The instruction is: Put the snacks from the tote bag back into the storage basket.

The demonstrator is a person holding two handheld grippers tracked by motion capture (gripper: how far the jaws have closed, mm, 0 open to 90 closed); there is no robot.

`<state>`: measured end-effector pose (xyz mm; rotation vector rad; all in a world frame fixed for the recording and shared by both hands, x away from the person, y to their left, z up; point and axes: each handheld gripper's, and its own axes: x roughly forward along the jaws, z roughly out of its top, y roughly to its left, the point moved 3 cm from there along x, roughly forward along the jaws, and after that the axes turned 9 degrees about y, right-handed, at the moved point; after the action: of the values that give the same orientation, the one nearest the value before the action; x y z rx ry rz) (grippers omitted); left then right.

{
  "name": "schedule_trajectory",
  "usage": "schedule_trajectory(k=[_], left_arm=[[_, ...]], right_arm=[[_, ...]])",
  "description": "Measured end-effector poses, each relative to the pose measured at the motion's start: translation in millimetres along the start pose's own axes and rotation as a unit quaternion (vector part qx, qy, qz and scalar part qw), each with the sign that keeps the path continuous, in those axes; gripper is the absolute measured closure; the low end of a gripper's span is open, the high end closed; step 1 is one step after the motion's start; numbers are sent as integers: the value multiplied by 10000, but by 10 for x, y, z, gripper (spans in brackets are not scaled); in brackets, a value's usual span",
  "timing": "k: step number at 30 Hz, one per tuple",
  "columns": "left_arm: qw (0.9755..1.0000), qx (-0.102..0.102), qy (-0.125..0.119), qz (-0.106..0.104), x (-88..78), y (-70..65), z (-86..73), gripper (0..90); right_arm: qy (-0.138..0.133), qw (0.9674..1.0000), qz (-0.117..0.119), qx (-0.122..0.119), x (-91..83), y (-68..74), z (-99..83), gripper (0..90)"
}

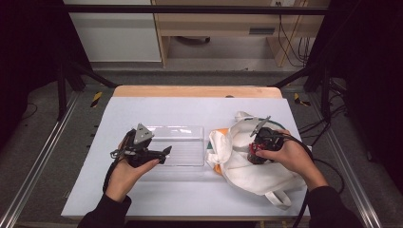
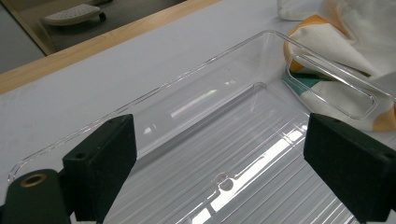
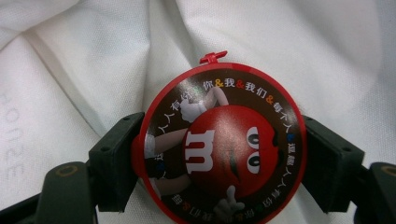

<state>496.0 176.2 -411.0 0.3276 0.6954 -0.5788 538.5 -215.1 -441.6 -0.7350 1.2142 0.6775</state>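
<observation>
Red round candy container [image 3: 223,144] — sitting between the right gripper's [image 3: 223,154] pads, which are clamping its sides over the white cloth bag [image 1: 247,161], likely for lifting out. Left gripper [image 2: 219,172] — hovering released above the clear plastic tray [image 2: 196,79], probably awaiting the transfer.

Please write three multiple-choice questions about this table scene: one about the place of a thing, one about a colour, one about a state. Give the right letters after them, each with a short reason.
1. Where does the clear plastic tray lie?
A. Left of the white cloth bag
B. On top of the bag
C. On the floor

2. What colour is the round container between the right gripper's jaws?
A. Blue
B. Red
C. Yellow

3. How does the left gripper stand?
A. Shut on the tray
B. Shut on the bag
C. Open above the tray

Key: 1 A, the high view shows the tray beside the bag on the table. 2 B, its rim and printed face are red. 3 C, its jaws stand wide apart, gripping nothing.
</observation>
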Motion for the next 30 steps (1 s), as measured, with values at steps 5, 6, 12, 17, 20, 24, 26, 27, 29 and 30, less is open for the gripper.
schedule_trajectory(k=[5,6,12,17,20,24,26,27,29,30], left_arm=[[10000,-21,14,-4,0,24,-9,97],[10000,-19,17,2,3,28,-11,96],[10000,-23,50,-5,8,49,-23,96],[10000,-90,37,-12,1,81,-36,96],[9999,-133,24,-8,-4,98,-39,96],[9999,-146,44,-6,-6,120,-49,95],[9998,-168,48,-20,8,122,-57,94],[9999,-158,64,-9,13,126,-60,92],[9998,-177,71,-3,21,138,-67,87],[9998,-196,72,-8,22,140,-69,85]], right_arm=[[-30,10000,47,-23,-23,13,-9,240],[-53,10000,37,-26,-28,16,-10,240],[-186,9998,-13,-14,-140,26,5,240],[-223,9997,-115,21,-238,24,26,241],[-293,9994,-141,75,-307,21,37,240],[-322,9992,-135,191,-376,16,43,241],[-328,9992,-184,153,-414,11,48,241],[-342,9991,-203,145,-437,12,51,241],[-412,9989,-210,124,-490,21,61,241],[-433,9987,-238,110,-516,28,67,241]])
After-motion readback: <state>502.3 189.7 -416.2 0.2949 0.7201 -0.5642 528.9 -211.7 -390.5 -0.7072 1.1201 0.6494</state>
